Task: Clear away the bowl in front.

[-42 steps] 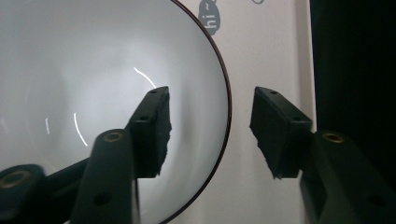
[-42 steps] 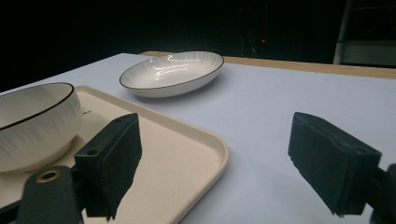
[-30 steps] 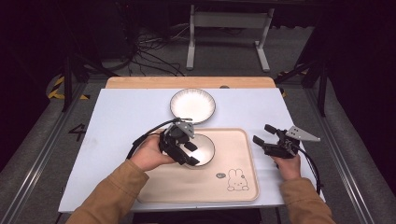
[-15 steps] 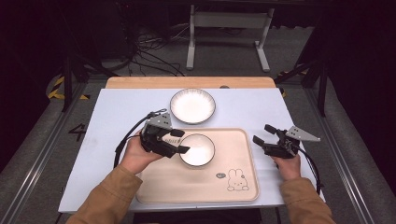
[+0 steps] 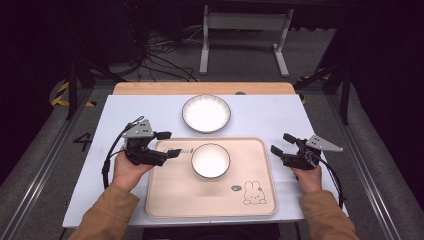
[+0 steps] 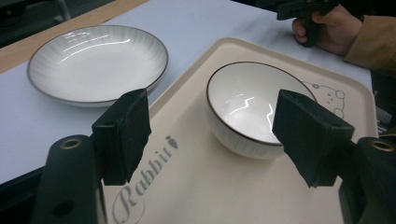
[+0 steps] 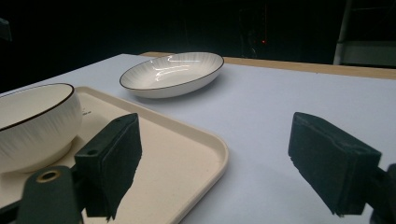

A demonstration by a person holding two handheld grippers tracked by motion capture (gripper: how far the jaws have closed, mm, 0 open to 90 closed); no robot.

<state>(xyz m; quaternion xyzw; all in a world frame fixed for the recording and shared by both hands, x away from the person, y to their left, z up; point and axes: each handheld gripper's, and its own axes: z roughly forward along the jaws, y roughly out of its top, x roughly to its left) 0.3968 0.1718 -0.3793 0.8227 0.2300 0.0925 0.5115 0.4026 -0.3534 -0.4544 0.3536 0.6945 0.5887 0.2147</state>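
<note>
White bowl (image 5: pixel 210 160) upright on tray (image 5: pixel 170 195), mouth up; left gripper (image 5: pixel 169 145) released, just opening, empty

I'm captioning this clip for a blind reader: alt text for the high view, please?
A white bowl sits on a beige tray, with a white plate beyond it on the table. The left gripper hangs open at the tray's left edge; the right gripper, also open, is off its right edge.

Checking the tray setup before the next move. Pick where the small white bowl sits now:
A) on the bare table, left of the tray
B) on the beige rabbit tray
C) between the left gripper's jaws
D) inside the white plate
B: the small white bowl stands on the beige rabbit tray, apart from the white plate behind the tray.
</note>
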